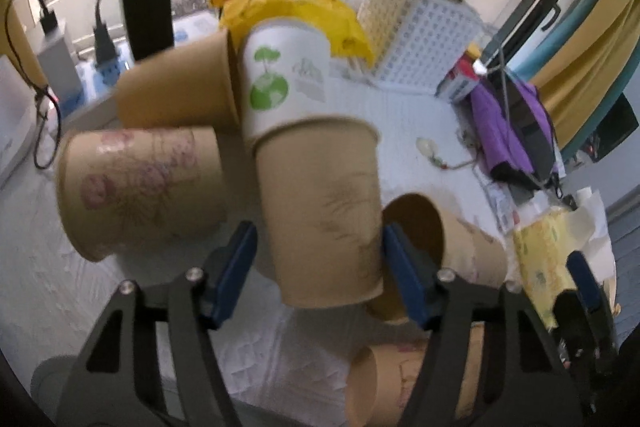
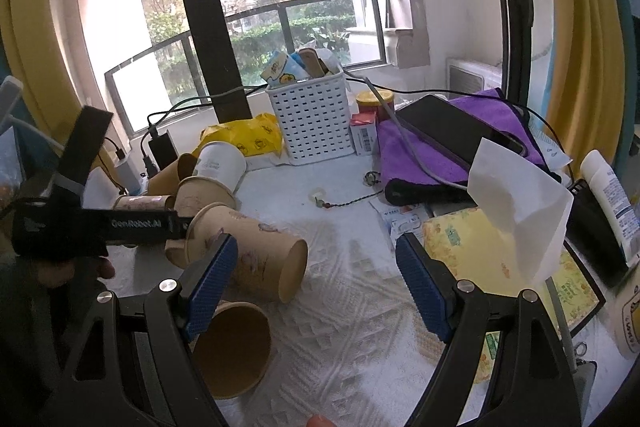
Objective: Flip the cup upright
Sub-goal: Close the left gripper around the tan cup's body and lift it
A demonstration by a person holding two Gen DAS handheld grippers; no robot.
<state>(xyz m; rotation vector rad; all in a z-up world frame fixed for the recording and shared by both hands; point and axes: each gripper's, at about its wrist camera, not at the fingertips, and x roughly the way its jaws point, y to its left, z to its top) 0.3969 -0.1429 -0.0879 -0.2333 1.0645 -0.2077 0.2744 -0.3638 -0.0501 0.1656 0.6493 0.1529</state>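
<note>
A cluster of paper cups lies on the white cloth. In the left wrist view a brown cup (image 1: 324, 211) stands rim-up between the blue pads of my left gripper (image 1: 318, 267); the right pad touches it, the left pad stands slightly off. A white cup with a green globe (image 1: 286, 79) stands behind it. Brown cups lie on their sides at the left (image 1: 140, 187), the back (image 1: 176, 91) and the right (image 1: 440, 239). My right gripper (image 2: 316, 283) is open and empty over the cloth, next to a lying floral cup (image 2: 256, 259) and another brown cup (image 2: 232, 351).
A white perforated basket (image 2: 316, 123) and a yellow bag (image 2: 244, 135) stand at the back. A purple cloth with a tablet (image 2: 452, 135) and a tissue pack (image 2: 500, 247) lie at the right. Chargers and cables (image 1: 144, 11) sit at the back left.
</note>
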